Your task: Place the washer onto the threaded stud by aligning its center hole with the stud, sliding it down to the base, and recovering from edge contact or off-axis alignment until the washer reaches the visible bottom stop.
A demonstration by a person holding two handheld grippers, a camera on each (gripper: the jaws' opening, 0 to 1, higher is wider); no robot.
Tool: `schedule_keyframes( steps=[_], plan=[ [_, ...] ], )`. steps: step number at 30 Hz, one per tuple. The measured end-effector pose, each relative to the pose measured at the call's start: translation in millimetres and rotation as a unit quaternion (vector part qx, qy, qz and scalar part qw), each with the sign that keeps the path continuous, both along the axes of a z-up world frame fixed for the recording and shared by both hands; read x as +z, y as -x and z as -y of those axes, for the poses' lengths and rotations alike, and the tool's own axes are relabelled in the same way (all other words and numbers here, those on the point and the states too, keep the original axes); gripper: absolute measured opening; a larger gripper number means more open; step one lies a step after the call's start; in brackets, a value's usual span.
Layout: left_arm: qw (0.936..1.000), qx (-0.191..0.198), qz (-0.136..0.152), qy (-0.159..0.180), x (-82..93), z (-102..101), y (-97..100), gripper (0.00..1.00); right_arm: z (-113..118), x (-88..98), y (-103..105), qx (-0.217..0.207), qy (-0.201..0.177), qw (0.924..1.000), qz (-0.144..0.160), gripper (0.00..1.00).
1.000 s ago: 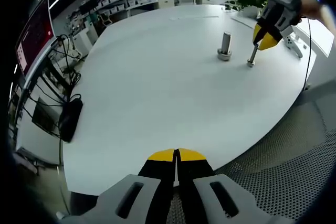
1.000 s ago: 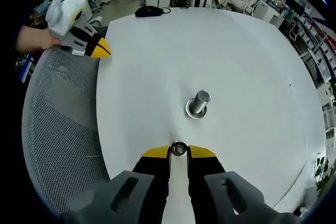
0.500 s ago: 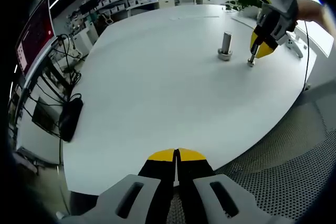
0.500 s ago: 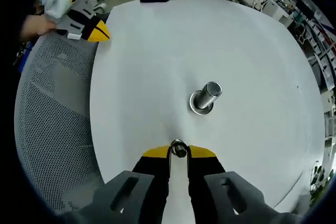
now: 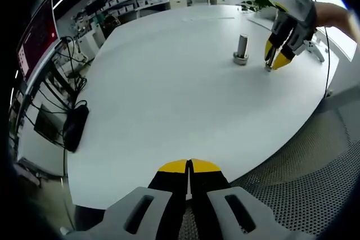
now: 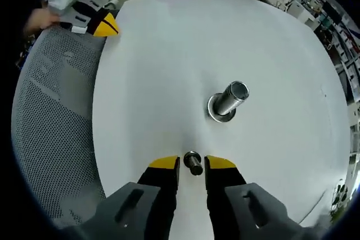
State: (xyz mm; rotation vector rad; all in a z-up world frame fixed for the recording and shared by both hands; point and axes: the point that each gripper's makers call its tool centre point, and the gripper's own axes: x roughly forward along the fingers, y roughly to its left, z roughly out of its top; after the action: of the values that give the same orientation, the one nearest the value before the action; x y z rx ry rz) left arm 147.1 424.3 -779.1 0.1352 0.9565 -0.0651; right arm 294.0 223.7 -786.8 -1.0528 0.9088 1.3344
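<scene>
Left gripper (image 5: 189, 166): my yellow-tipped jaws are pressed together with nothing between them, at the near edge of the white table (image 5: 169, 82), over a grey mesh chair (image 5: 315, 172).
Left gripper seen from right gripper view (image 6: 104, 25): at the table's far left edge, over the chair.
Threaded stud (image 6: 193, 162): small bolt standing upright on the table between my right jaws; not gripped.
Right gripper (image 6: 192, 163): my jaws are spread apart, one on each side of the stud, gaps visible.
Washer: I cannot tell where it sits.
Metal cylinder (image 6: 230, 99): upright on a flanged base, just beyond the stud.
</scene>
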Motion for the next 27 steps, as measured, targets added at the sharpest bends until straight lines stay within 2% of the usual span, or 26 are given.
schedule_keyframes(
  steps=[4, 10, 13, 18, 20, 21, 22, 23, 24, 27],
  plan=[
    [1.0, -0.002, 0.001, 0.0, 0.2, 0, -0.4, 0.0, -2, 3.7, -1, -0.003, -0.013, 0.9999, 0.009, 0.3],
    [1.0, -0.003, 0.003, 0.001, 0.9, 1, -0.7, 0.0, 1, 20.0, 0, -0.026, -0.04, 0.9985, 0.027, 0.36],
    [1.0, -0.004, 0.003, 0.001, 0.9, 1, -0.8, 0.0, 5, 36.8, 0, -0.043, -0.07, 0.9952, 0.053, 0.42],
    [1.0, -0.002, 0.008, 0.002, 2.8, 1, -1.5, 0.0, 13, 61.3, 4, -0.093, -0.125, 0.9857, 0.065, 0.44],
    [1.0, -0.005, 0.004, 0.002, 1.9, 2, -0.5, 0.0, 14, 69.9, 6, -0.111, -0.156, 0.9794, 0.063, 0.46],
    [1.0, -0.005, 0.005, 0.004, 2.3, 3, -0.6, 0.0, 13, 72.5, 8, -0.122, -0.173, 0.9758, 0.055, 0.47],
    [0.9999, -0.005, 0.008, 0.006, 3.3, 4, -1.1, 0.0, 15, 74.3, 12, -0.148, -0.192, 0.9698, 0.033, 0.48],
    [0.9999, -0.005, 0.008, 0.006, 3.3, 4, -1.0, 0.0, 16, 78.2, 15, -0.178, -0.219, 0.9593, 0.012, 0.49],
    [1.0, -0.005, 0.006, 0.005, 2.8, 4, -0.4, 0.0, 15, 82.5, 16, -0.191, -0.24, 0.9516, 0.003, 0.51],
    [0.9999, -0.007, 0.004, 0.007, 2.5, 5, 0.1, 0.0, 14, 101.8, 19, -0.216, -0.32, 0.9224, -0.007, 0.55]
  ],
)
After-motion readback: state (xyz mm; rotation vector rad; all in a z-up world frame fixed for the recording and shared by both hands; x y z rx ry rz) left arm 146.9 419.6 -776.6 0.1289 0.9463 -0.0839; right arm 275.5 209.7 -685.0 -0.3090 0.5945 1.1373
